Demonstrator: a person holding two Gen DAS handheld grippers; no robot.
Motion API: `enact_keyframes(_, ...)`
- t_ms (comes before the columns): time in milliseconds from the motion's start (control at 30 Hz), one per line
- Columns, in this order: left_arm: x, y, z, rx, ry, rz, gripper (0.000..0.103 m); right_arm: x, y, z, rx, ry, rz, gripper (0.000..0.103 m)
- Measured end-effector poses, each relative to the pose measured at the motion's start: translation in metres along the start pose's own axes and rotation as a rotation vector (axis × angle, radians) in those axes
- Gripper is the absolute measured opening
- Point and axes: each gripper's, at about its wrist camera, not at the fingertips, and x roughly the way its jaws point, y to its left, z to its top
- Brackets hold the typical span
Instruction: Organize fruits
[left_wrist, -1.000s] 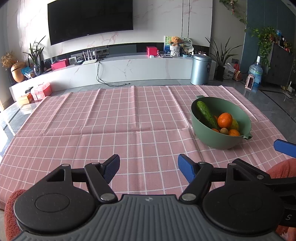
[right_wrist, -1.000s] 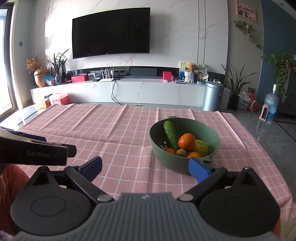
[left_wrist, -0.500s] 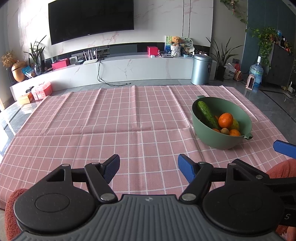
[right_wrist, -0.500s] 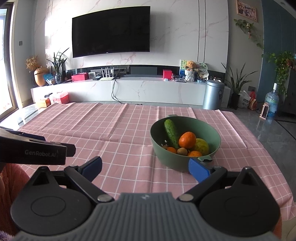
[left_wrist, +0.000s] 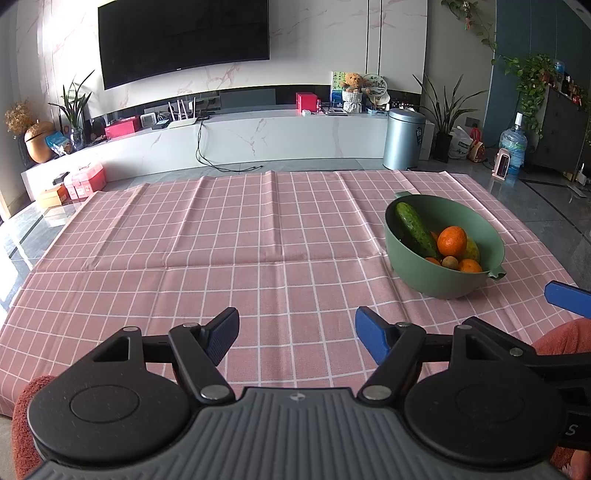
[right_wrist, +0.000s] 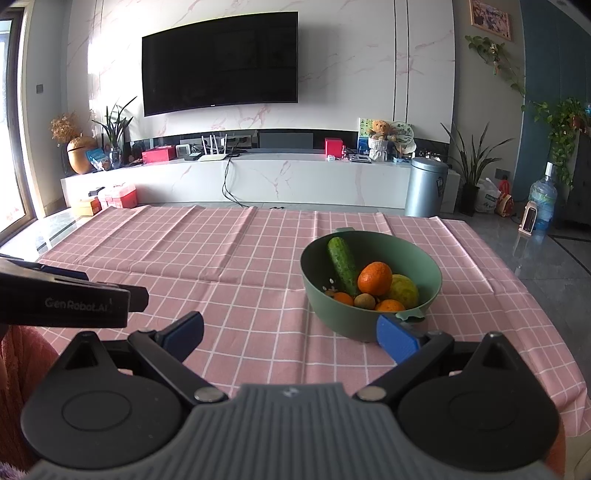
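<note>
A green bowl stands on the right of the pink checked tablecloth. It holds a cucumber, oranges, a yellow-green fruit and a small brown fruit. My left gripper is open and empty above the near cloth, left of the bowl. My right gripper is open and empty just in front of the bowl, its right fingertip overlapping the bowl's near side.
Beyond the table's far edge are a white TV bench, a wall TV, a metal bin and plants. The left gripper's body shows at the left of the right wrist view.
Both grippers have drifted slightly; the bowl sits a touch farther right and lower in the left wrist view. Both grippers stay open.
</note>
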Motion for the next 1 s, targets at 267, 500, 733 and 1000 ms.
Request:
enact_keyframes(267,0.0000,-0.0004,-0.0002,0.004,-0.001,0.009,0.084,-0.0003,0.0017,-0.0002,-0.001,0.001,0.000,0.096)
enact_keyframes(500,-0.0031,-0.0023,0.0015,0.007,-0.009,0.013,0.084,-0.0006,0.0016,-0.0001,-0.002,0.001,0.001,0.097)
enact_keyframes(733,-0.0022,-0.0012,0.0016,-0.002,0.008,-0.004,0.084,0.0001,0.0014,-0.0006,0.000,0.001,0.001,0.098)
enact_keyframes(1000,-0.0005,-0.0010,0.0022,0.001,0.012,0.006,0.084,0.0054,0.0018,-0.0026,-0.001,0.010,0.000,0.098)
